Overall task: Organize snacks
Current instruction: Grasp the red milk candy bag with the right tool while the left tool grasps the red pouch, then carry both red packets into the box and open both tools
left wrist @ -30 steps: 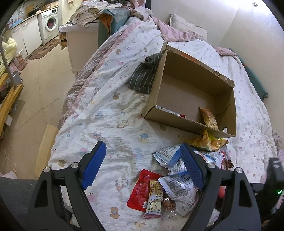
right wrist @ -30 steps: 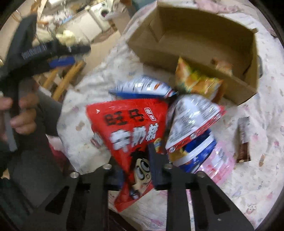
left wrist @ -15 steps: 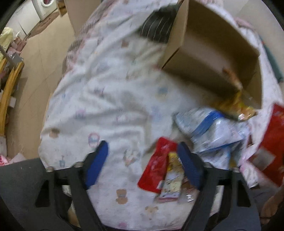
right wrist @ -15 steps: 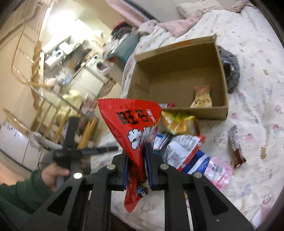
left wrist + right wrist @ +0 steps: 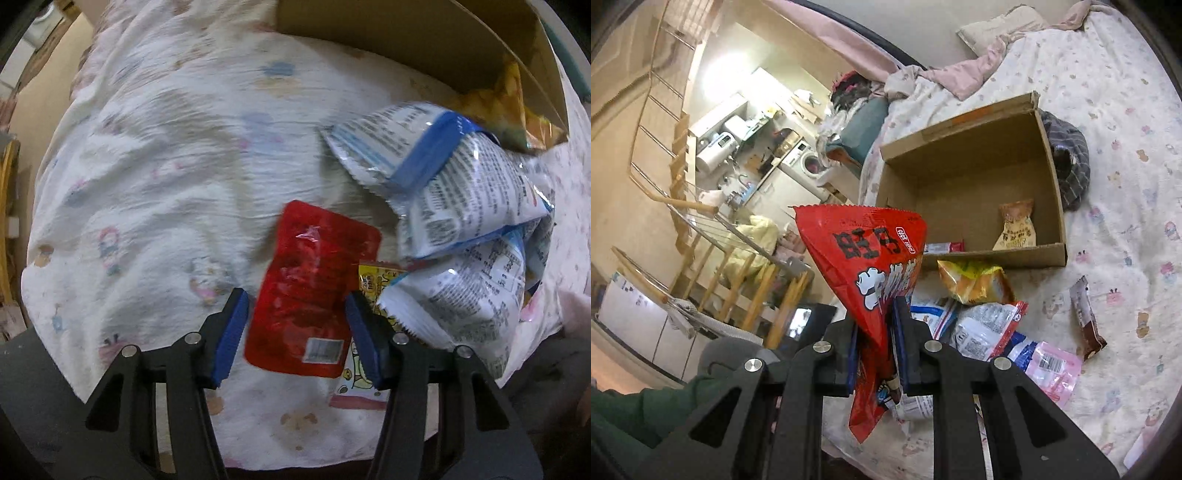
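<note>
Left gripper (image 5: 295,332) points down at the printed bedsheet (image 5: 155,177), its blue-padded fingers (image 5: 229,332) spread apart on either side of a flat red pouch (image 5: 310,288). The pouch lies on the sheet between the pads; neither pad visibly presses on it. A yellow cartoon packet (image 5: 369,280) lies partly under the right pad and under the pouch edge. To the right, two white-and-blue snack bags (image 5: 454,192) are stacked against each other, the lower one touching the yellow packet. Behind them an orange chip bag (image 5: 509,107) leans on the front wall of the cardboard box (image 5: 388,33). Open sheet extends to the left of the pouch up to the mattress edge.

Right gripper (image 5: 873,343) is raised above the bed and tilted, with its fingers clamped on the lower part of a large red candy bag (image 5: 864,251), which stands up above the pads and hangs below them. The open cardboard box (image 5: 1049,155) sits on the bed beyond the bag. Inside it, a small red bar (image 5: 943,246) lies along the near wall and a tan snack packet (image 5: 1015,229) leans upright in the right corner. An orange chip bag (image 5: 975,282) rests just outside the near wall, with white-and-blue bags (image 5: 982,325) and a pink packet (image 5: 1052,369) beside it. A brown bar (image 5: 1086,317) lies apart to the right. A striped dark cloth (image 5: 1071,166) touches the box's right wall. Bare sheet lies right of the box.
</note>
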Tool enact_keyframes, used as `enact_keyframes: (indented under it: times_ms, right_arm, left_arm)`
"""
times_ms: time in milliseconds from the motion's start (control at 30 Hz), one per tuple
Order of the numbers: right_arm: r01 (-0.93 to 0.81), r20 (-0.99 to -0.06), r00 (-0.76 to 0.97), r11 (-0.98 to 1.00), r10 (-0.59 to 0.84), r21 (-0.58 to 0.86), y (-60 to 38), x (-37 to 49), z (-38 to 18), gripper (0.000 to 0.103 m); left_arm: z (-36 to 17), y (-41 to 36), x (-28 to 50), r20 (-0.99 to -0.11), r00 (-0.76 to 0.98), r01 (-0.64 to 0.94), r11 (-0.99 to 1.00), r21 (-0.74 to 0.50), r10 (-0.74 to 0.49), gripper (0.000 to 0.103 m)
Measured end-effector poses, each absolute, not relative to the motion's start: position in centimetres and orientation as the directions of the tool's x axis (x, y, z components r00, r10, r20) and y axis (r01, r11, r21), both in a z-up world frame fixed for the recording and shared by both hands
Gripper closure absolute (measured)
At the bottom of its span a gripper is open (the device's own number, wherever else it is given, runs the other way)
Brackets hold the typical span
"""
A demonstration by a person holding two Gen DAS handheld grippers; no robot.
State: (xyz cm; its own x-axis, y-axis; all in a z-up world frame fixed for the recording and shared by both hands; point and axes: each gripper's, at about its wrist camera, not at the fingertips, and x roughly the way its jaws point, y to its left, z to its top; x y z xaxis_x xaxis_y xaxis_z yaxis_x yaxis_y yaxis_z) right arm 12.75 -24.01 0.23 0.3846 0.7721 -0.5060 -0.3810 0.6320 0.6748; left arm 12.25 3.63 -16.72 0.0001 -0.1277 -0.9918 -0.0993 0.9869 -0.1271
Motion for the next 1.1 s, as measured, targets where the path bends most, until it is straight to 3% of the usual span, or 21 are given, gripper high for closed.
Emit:
enact_keyframes:
  times_ms: [367,433,567,600,1100]
  right_arm:
    - [-0.381,-0.525,0.379,0.645,0.762,0.662,-23.5,12.9,-0.3,0.086]
    - [-0.384,-0.532,0.377,0.651,0.758,0.655,-23.2,12.9,-0.3,0.085]
    - [-0.388,-0.540,0.379,0.659,0.752,0.645,-23.1,12.6,-0.2,0.086]
    - [-0.387,-0.540,0.379,0.659,0.751,0.645,-23.1,12.6,-0.2,0.086]
    - [-0.366,-0.527,0.408,0.662,0.746,0.654,-24.0,12.3,0.1,0.086]
  left_arm:
    - [-17.2,1.1,12.5,-0.998,0.012,-0.010,0.998,-0.066,-0.066,0.051]
    - [-17.1,1.3,13.1,-0.997,0.026,0.002,0.997,-0.073,-0.073,0.065]
    - [-14.8,1.3,12.8,-0.988,0.081,-0.005,0.991,-0.135,-0.134,0.082]
    - [-14.0,1.4,12.6,-0.985,0.099,-0.004,0.989,-0.146,-0.145,0.095]
    - [-6.2,4.3,12.1,-0.954,0.290,-0.026,0.995,-0.091,-0.080,0.095]
